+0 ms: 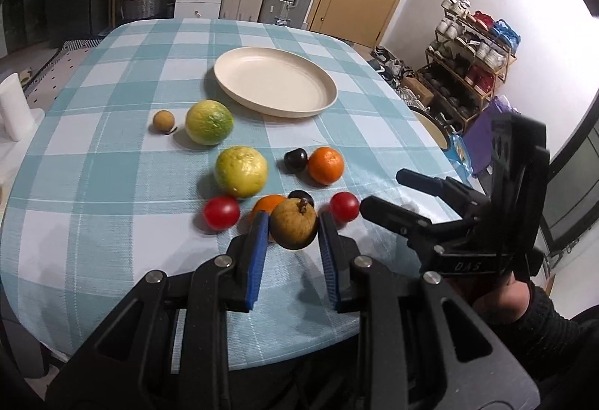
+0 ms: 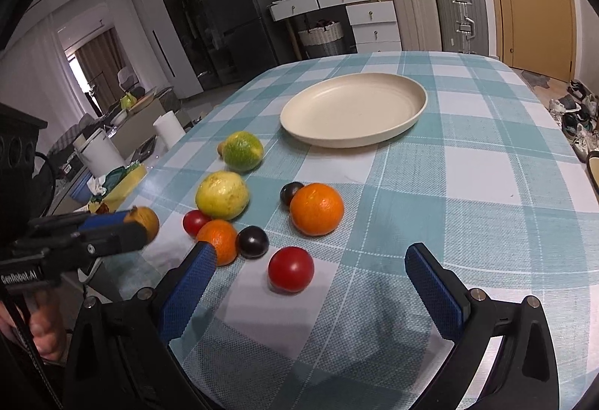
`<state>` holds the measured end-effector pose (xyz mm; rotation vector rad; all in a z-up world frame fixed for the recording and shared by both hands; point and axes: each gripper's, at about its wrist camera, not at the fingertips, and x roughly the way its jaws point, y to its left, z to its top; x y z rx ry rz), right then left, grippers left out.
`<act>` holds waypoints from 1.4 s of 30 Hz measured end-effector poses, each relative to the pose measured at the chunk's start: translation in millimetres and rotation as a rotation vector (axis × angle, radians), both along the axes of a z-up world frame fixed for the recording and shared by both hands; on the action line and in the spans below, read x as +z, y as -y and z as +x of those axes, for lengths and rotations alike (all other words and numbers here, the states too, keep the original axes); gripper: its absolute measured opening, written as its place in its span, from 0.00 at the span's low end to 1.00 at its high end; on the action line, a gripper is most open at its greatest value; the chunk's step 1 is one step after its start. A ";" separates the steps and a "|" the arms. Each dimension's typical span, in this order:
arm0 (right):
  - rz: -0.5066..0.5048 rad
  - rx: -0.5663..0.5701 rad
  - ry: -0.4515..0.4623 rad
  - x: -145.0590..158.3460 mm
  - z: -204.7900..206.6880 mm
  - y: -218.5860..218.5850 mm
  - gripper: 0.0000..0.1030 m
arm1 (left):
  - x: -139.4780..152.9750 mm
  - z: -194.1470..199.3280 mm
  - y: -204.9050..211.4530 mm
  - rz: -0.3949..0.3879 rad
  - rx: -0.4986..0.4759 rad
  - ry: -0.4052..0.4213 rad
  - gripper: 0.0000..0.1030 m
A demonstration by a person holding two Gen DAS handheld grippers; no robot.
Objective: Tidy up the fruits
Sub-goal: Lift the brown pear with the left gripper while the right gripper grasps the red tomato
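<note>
Holding the brown fruit (image 1: 294, 225) between its blue pads, our left tool (image 1: 293, 223) is clamped on it and carries it clear of the worktop (image 1: 112, 185); the right wrist view shows the same fruit (image 2: 146, 221) lifted at the tip of that tool. Our right tool (image 2: 310, 256) hangs above the cloth with its fingers wide apart and nothing between them, the near red tomato (image 2: 291, 269) lying just ahead of the gap.

We judge the step in hand to be carrying this fruit to the cream plate (image 1: 329, 99), which sits bare at the far side. To do it well we keep the squeeze steady, since the fruit is round and could roll out of flat pads, and we keep it high enough to pass over the yellow-green fruit (image 1: 241, 171) and the orange (image 1: 325, 165) in the path. We lower it close to the plate floor before parting the pads, so it settles instead of rolling off the shallow rim.
</note>
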<state>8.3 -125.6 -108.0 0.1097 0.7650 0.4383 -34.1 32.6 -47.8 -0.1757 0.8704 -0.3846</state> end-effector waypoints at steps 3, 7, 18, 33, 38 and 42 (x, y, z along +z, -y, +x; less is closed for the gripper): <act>-0.003 0.009 -0.009 -4.8 0.3 -3.4 1.00 | 1.4 -0.6 -5.4 0.004 0.015 0.007 0.23; -0.019 0.022 -0.019 -9.6 1.3 -8.6 1.00 | 2.3 1.0 -12.1 0.003 0.036 0.010 0.23; -0.047 0.041 -0.064 -21.9 6.5 -20.2 0.73 | 1.4 4.6 -17.6 -0.002 0.056 0.009 0.23; -0.084 0.065 -0.044 -22.8 5.5 -27.2 0.30 | 4.0 27.2 -17.1 -0.005 0.067 0.009 0.23; -0.047 0.066 -0.006 -3.8 5.9 -18.7 0.30 | 7.7 47.4 -15.9 0.001 0.064 0.014 0.23; 0.028 0.058 0.015 17.7 13.8 -6.9 0.30 | 13.0 71.9 -13.0 0.019 0.056 0.022 0.23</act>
